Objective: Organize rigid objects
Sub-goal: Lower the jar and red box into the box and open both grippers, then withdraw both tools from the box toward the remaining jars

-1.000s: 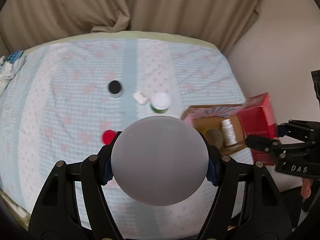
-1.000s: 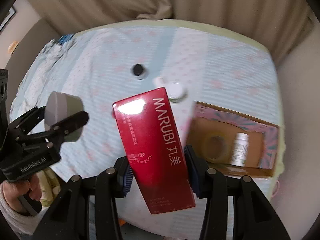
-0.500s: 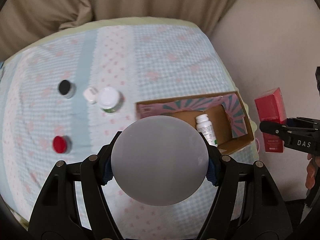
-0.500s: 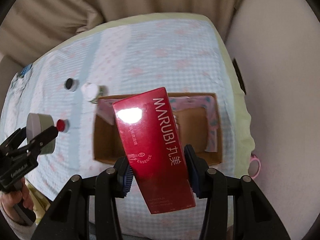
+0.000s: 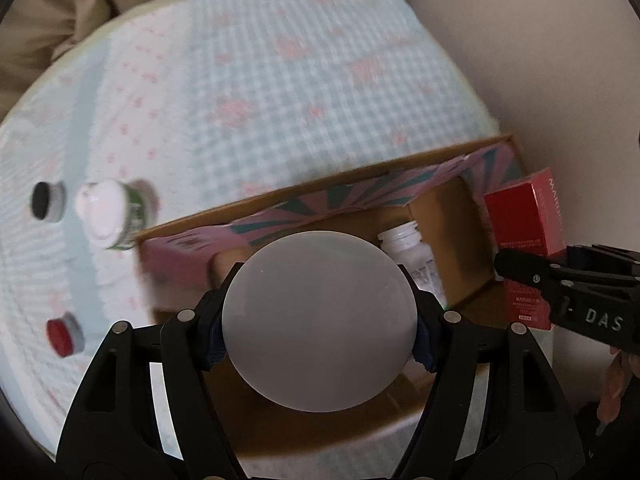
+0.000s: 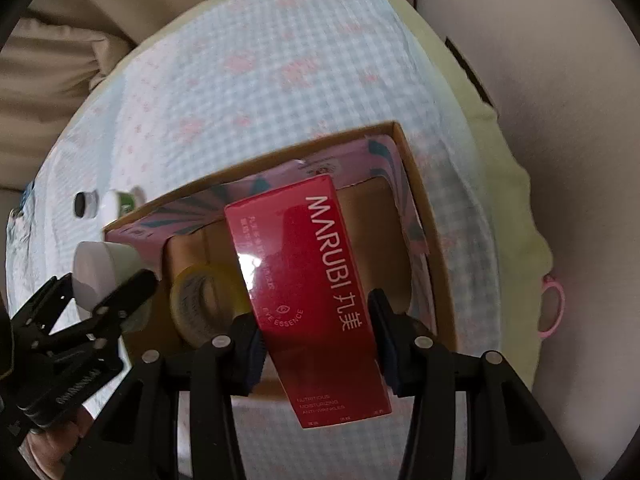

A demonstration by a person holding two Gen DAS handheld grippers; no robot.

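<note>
Left wrist view: the left gripper point(image 5: 319, 334) clamps a smooth grey round jar point(image 5: 319, 322), now hovering over the open brown cardboard box point(image 5: 472, 240) rather than beside it, so placing looks close; a white plastic bottle point(image 5: 412, 246) lies inside

Right wrist view: the right gripper point(image 6: 316, 346) pinches a glossy red rectangular carton point(image 6: 308, 280) above the box, near a yellowish tape roll point(image 6: 204, 300)

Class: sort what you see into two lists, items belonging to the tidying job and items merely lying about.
Job: round grey jar in left claw; red carton in right claw; cardboard box; tape roll; white bottle.

Lying about: curtain; pink ring.
</note>
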